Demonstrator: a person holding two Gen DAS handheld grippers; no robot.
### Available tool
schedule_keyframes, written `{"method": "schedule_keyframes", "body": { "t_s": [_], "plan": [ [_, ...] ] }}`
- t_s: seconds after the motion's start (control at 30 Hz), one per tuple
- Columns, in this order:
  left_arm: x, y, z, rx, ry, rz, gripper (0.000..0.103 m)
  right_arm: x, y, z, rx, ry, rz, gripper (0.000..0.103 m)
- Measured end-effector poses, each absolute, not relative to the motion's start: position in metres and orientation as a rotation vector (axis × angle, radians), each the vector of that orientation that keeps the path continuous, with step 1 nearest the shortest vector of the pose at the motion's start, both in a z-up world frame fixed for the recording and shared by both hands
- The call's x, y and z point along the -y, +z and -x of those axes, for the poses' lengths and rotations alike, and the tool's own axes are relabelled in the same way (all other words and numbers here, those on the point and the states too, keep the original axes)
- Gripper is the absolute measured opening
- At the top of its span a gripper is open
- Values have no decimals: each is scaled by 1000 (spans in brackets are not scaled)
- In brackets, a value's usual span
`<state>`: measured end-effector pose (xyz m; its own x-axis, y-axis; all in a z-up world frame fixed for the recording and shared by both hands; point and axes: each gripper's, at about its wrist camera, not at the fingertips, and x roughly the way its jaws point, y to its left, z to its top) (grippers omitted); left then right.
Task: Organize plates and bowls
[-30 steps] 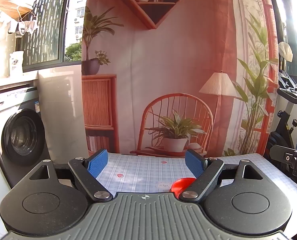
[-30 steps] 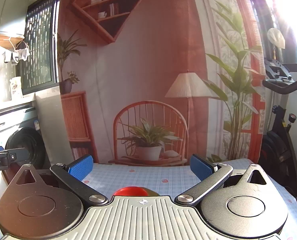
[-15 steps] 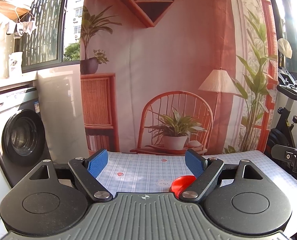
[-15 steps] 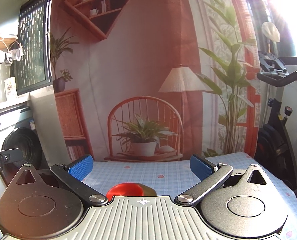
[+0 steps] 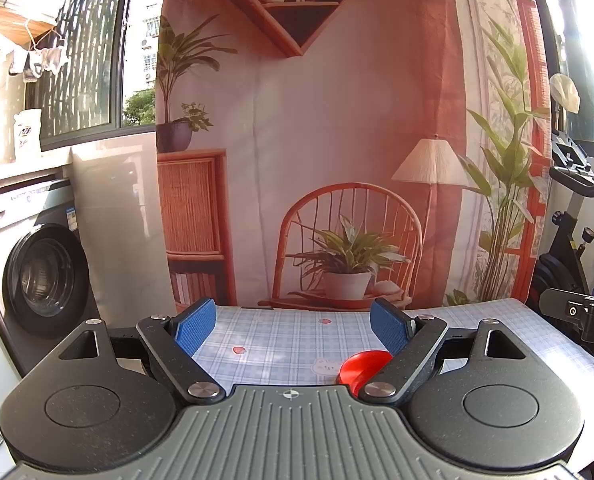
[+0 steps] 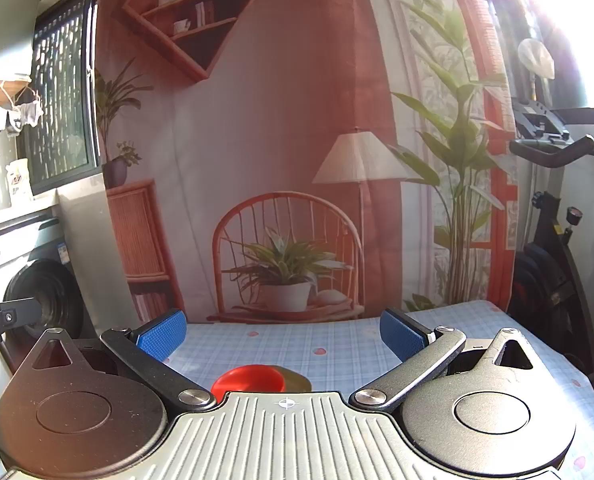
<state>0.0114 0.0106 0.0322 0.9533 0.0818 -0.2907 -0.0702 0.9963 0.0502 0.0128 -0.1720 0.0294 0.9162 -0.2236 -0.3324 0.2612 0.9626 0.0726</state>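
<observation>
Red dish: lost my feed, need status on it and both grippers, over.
Left gripper open, empty. Right gripper open, empty. Red dish on the checked tablecloth, ungrasped, an olive-coloured piece right behind it. Nothing blocking.

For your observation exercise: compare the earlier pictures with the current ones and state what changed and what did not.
Both cameras tipped slightly downward, so more of the red dish and the olive dish beside it shows. Left gripper and right gripper stayed open and empty; dishes unmoved on the tablecloth.

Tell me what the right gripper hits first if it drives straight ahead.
Probably nothing soon: the right gripper, open, points level over the checked tablecloth; the red bowl sits below its line. The printed backdrop seems next, depth unclear.
</observation>
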Motion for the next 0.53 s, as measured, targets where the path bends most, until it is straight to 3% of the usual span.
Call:
{"method": "schedule_keyframes", "body": {
  "t_s": [0.53],
  "plan": [
    [-15, 32, -15, -290, 53, -57, 86, 180, 24, -7, -330, -268, -144, 103]
  ]
}}
